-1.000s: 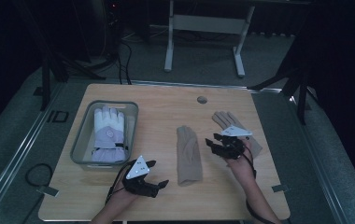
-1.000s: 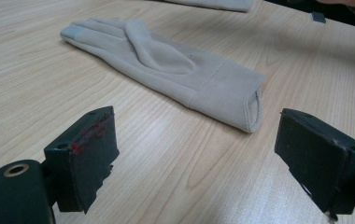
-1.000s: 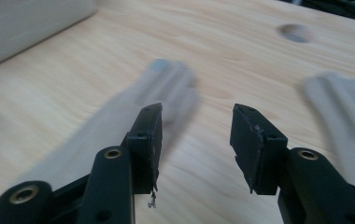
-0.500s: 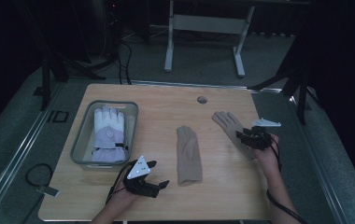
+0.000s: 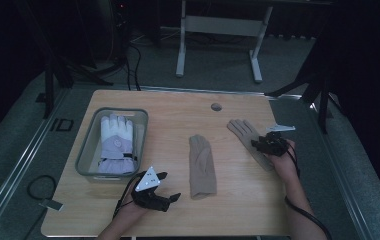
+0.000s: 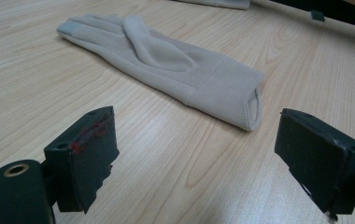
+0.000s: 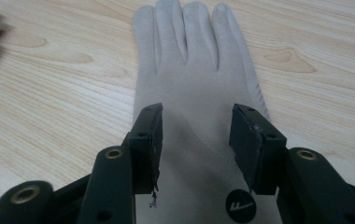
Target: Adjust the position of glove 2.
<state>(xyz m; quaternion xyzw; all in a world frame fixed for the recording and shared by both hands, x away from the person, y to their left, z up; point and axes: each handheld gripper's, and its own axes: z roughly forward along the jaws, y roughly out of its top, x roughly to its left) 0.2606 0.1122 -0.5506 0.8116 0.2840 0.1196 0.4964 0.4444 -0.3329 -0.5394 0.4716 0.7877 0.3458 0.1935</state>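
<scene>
Two beige gloves lie flat on the wooden table [image 5: 168, 107]. The middle glove [image 5: 201, 166] [image 6: 166, 56] lies palm up with its cuff toward my left gripper [image 5: 170, 186] [image 6: 199, 149], which is open and a short way off near the front edge. The right glove [image 5: 248, 140] [image 7: 189, 60] lies under my right gripper [image 5: 257, 143] [image 7: 196, 140]. That gripper is open, its jaws straddling the glove's wrist just above the fabric and pointing along the fingers. A small round logo [image 7: 239, 205] shows near the cuff.
A grey bin [image 5: 88, 150] at the table's left holds a white and lavender padded glove [image 5: 116, 142]. A small round grommet [image 5: 216, 106] sits near the far edge. A metal stand [image 5: 218, 25] rises behind the table. The table's right edge is close to my right hand.
My right gripper moved right, from over the table between the gloves to the right glove's wrist, and has settled there. The left gripper has not moved.
</scene>
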